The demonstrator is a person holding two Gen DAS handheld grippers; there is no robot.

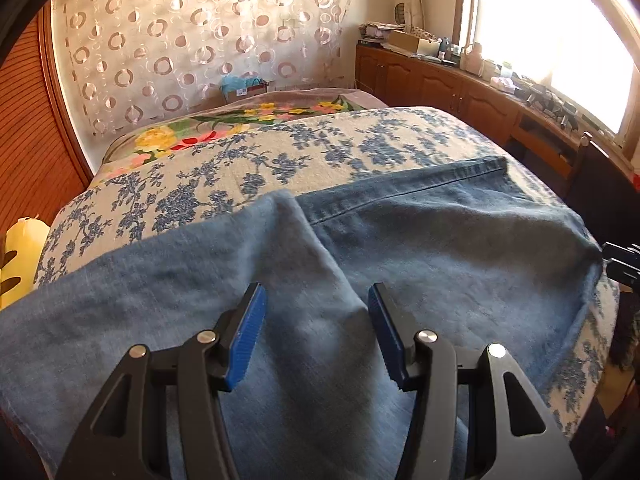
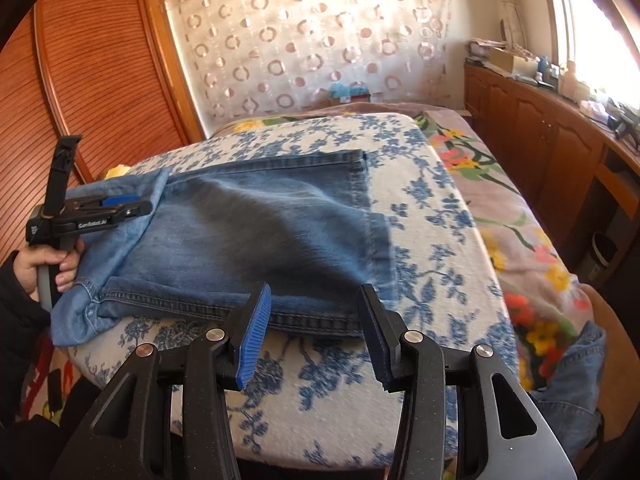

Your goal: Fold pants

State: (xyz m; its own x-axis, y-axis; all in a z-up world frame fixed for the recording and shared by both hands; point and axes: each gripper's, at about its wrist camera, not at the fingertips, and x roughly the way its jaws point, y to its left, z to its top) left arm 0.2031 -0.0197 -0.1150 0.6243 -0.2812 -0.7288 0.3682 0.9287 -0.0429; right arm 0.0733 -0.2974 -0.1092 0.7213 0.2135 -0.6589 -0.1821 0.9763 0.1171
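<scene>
Blue denim pants (image 2: 256,232) lie folded on a blue-flowered cloth (image 2: 432,248) over the bed. In the left wrist view the pants (image 1: 400,248) fill the foreground, with a lighter flap (image 1: 288,248) laid across them. My left gripper (image 1: 316,332) is open and empty just above that flap; it also shows at the left of the right wrist view (image 2: 120,206), over the pants' left end. My right gripper (image 2: 316,332) is open and empty, hovering at the pants' near hem. A small part of it shows at the right edge of the left wrist view (image 1: 622,260).
A floral bedspread (image 2: 520,216) covers the bed to the right. Wooden cabinets (image 2: 552,152) with clutter run under the window. A wooden slatted door (image 2: 88,92) stands at the left. More denim (image 2: 576,376) hangs off the bed's right corner. A yellow object (image 1: 20,256) sits far left.
</scene>
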